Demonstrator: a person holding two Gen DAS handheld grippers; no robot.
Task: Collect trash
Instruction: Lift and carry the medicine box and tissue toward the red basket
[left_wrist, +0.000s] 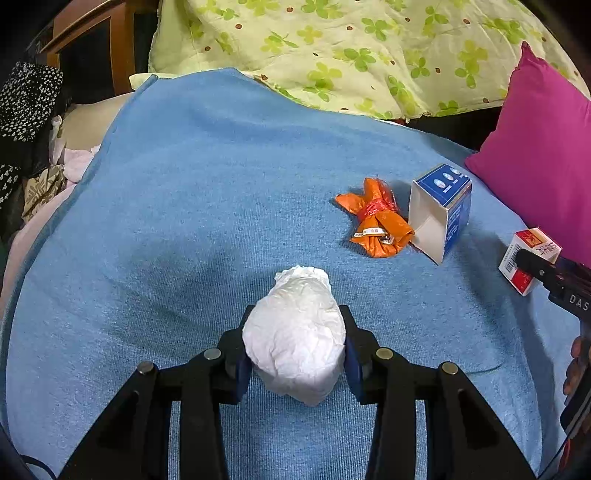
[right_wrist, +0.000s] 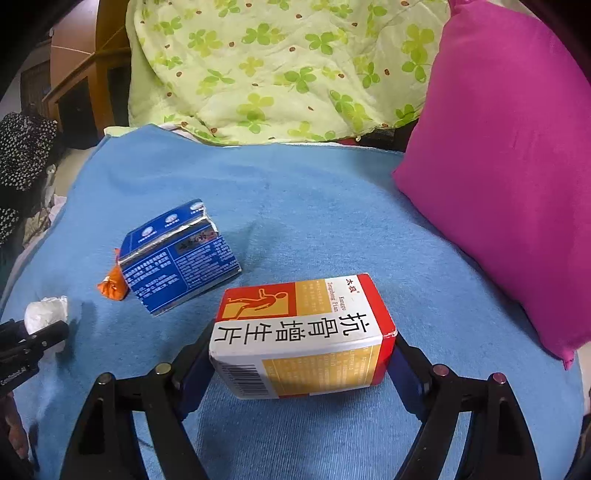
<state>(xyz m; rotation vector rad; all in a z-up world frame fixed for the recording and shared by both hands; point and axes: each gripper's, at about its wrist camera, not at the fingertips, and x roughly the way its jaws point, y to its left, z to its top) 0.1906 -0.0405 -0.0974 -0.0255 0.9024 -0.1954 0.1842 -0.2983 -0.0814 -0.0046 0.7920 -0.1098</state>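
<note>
Now, step in hand: the right gripper is taking hold of the red-and-white medicine box on the blue blanket, judging by the box sitting squarely between its jaws.
Right gripper state: jaws bracket the box's two short ends; the left pad looks to touch, the right end is close, but I cannot tell whether it is firmly pinched.
Left gripper state: the left gripper is pinching a crumpled white tissue wad, pads pressed into both flanks.
Doing it well: squeeze evenly on the flat ends so the light cardboard does not buckle or twist out; lift straight up off the soft blanket before carrying.
Box location: near and centre in the right wrist view, right of the open blue carton, left of the magenta pillow.
Box axis: long axis runs left to right across the jaws, printed face up, barcode side nearest the camera.
Other trash: an orange wrapper lies touching the blue carton's open mouth, farther off.
Risk: blanket folds could snag a fingertip.
</note>
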